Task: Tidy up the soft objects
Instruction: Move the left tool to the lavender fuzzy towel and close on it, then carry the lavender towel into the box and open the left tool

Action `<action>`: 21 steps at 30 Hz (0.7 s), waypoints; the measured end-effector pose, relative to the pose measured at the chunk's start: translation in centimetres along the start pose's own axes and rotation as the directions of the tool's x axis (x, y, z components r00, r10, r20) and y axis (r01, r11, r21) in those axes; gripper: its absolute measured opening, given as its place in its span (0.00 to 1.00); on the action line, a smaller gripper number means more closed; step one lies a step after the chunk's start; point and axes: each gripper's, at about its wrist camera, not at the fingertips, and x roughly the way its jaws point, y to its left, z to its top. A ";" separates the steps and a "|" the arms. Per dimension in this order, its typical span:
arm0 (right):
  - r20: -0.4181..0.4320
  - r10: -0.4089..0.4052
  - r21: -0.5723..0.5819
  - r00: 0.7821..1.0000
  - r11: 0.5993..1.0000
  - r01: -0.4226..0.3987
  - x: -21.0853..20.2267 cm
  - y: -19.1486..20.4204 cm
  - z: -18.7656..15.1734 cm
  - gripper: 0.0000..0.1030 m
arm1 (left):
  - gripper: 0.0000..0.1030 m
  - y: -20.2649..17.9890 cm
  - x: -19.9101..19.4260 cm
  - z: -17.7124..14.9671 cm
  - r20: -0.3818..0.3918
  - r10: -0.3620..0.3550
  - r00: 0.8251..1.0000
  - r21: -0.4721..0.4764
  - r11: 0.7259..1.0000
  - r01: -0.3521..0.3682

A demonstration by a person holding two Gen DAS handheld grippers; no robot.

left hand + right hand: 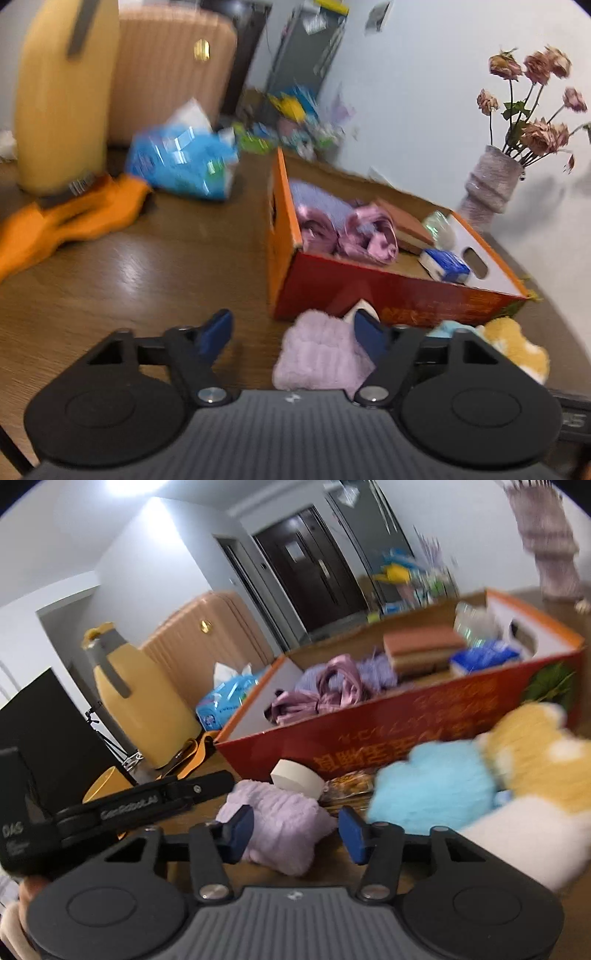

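- Left wrist view only: dried roses in a grey wrapped vase (487,184) by the wall, past the far corner of the red cardboard box (388,291), plus an orange cloth (70,221) spread on the worktop (147,280) under the yellow thermos jug (62,96).
- Right wrist view only: dark double door (317,579) at the back, and the other handheld unit (122,805) poking in from the left with "GenRobot.AI" on its side, also "DAS" lower down.
- Left tongs (291,332) wide apart, nothing between them; lilac fluffy towel (321,354) sitting just ahead, right blue pad overlapping its edge.
- Right tongs (295,830) also apart, same lilac towel (280,823) lying right between the pads on the worktop, not squeezed.
- Light-blue fluffy cloth (432,786) and a yellow-and-white plush toy (535,760) just right of the towel, blurry, in front of the box.
- Roll of white tape (295,775) wedged between towel and box wall.
- Inside the box: shiny pink fabric (365,236), purple towel (317,203), brown book (406,225), blue tissue pack (447,264).
- Blue tissue bag (181,162) and peach suitcase (170,70) behind.
- Chinese print on the box front, too blurred to read.
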 end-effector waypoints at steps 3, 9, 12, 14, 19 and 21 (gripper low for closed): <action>-0.022 -0.022 0.024 1.000 0.999 0.023 1.7 0.1 -0.4 0.34 | 0.35 0.6 1.0 -0.5 -0.065 -0.076 0.995 -0.037 0.997 0.074; -0.059 0.043 -0.076 0.997 0.996 -0.047 -2.1 0.0 -2.1 0.21 | 0.29 -1.0 -3.1 -3.2 -0.105 -0.085 0.991 -0.052 0.995 0.080; -0.104 0.063 -0.105 0.993 0.992 -0.074 -5.5 -0.5 -3.8 0.21 | 0.29 -2.8 -6.1 -6.0 -0.115 -0.104 0.988 -0.043 0.994 0.099; -0.113 0.057 -0.132 0.992 0.989 -0.072 -7.9 -0.6 -5.2 0.21 | 0.30 -3.9 -7.6 -7.7 -0.116 -0.115 0.987 -0.039 0.993 0.111; -0.077 0.020 -0.166 0.997 0.986 -0.033 -11.5 -1.0 -7.4 0.22 | 0.44 -6.0 -9.4 -10.2 -0.115 -0.151 0.982 0.005 0.988 0.152; -0.073 0.022 -0.164 0.997 0.986 -0.034 -11.9 -1.4 -7.7 0.22 | 0.64 -6.4 -9.6 -10.2 -0.084 -0.126 0.989 0.031 0.991 0.128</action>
